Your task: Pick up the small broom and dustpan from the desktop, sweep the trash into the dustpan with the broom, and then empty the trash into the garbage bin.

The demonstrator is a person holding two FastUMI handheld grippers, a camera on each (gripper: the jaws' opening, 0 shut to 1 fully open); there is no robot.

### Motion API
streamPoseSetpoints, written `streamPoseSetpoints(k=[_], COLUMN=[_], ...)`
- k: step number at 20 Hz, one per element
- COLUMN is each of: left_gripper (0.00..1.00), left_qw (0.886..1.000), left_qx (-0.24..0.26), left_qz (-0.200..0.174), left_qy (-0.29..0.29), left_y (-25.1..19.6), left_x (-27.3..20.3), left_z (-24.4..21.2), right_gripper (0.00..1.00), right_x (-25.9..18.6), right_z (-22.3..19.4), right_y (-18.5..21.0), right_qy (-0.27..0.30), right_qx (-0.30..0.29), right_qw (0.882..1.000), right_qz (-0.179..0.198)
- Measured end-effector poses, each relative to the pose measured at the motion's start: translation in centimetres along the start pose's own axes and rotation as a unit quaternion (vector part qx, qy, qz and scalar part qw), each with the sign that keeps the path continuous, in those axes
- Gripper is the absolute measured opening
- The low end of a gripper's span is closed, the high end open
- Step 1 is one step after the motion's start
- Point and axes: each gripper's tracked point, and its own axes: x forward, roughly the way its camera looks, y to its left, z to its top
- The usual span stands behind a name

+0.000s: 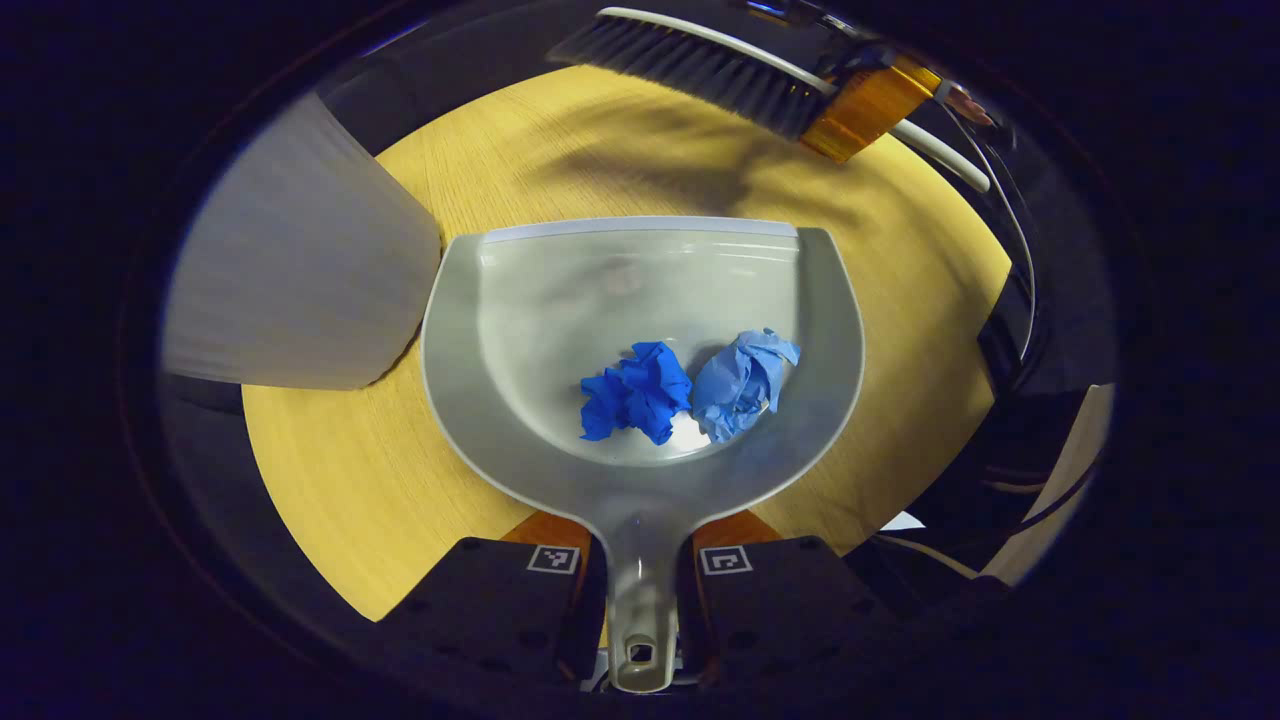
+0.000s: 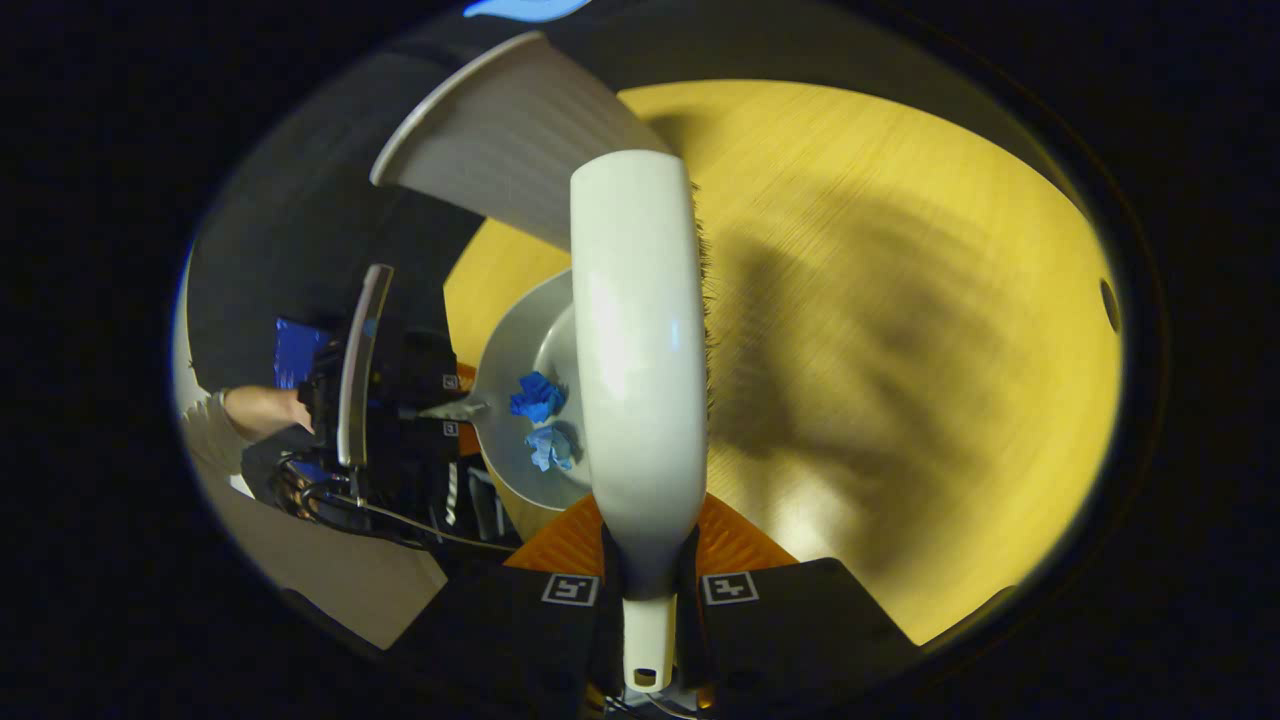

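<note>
In the left gripper view, the left gripper [image 1: 640, 575] is clamping the grey dustpan [image 1: 640, 330] by its handle, one finger pressing on each side of it. The pan is stretching forward from the fingers, over the round wooden desktop [image 1: 900, 270]. Two crumpled paper balls are sitting in its bowl, touching each other: a dark blue paper ball [image 1: 636, 392] on the left and a light blue paper ball [image 1: 743, 382] on the right. Just beside the pan's left rim, the grey garbage bin [image 1: 290, 270] is standing at the desktop's edge. Beyond the pan's front lip, the small broom [image 1: 700, 65] is hanging with its dark bristles pointing down toward the desktop, held by the right gripper [image 1: 870, 105].

In the right gripper view, the right gripper [image 2: 648, 585] is gripping the broom's [image 2: 638, 340] white handle, both fingers pressing on it, with the bristles running along the right edge of its back. Behind the broom, the dustpan [image 2: 520, 350] with both paper balls is showing, with the garbage bin [image 2: 500, 140] farther off. A person's hand [image 2: 265, 410] is holding the left gripper [image 2: 440, 410].
</note>
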Motion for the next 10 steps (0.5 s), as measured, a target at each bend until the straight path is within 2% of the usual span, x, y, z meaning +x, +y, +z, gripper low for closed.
streamPoseSetpoints(k=[2,4,6,8,10], left_gripper=[0.27,0.28,0.28,0.28,0.28], left_qw=[0.999,0.998,0.994,0.987,0.977], left_qx=[0.0,0.012,0.018,0.025,0.041], left_qz=[0.001,0.016,0.029,0.051,0.09], left_qy=[-0.035,-0.067,-0.103,-0.148,-0.189], left_y=[0.2,0.5,0.8,1.1,1.7], left_x=[-0.7,-0.1,0.0,0.6,1.2], left_z=[0.6,0.9,1.5,1.7,1.8], right_gripper=[0.23,0.23,0.23,0.22,0.22], right_x=[-0.6,-1.1,-1.7,-2.3,-1.8], right_z=[-0.4,-0.1,-0.5,-0.6,-1.0], right_y=[0.1,0.7,0.4,0.1,-0.2], right_qy=[-0.091,-0.2,-0.279,-0.34,-0.383], right_qx=[0.043,0.095,0.118,0.122,0.11], right_qw=[0.995,0.975,0.951,0.93,0.914], right_qz=[0.012,0.035,0.056,0.07,0.077])
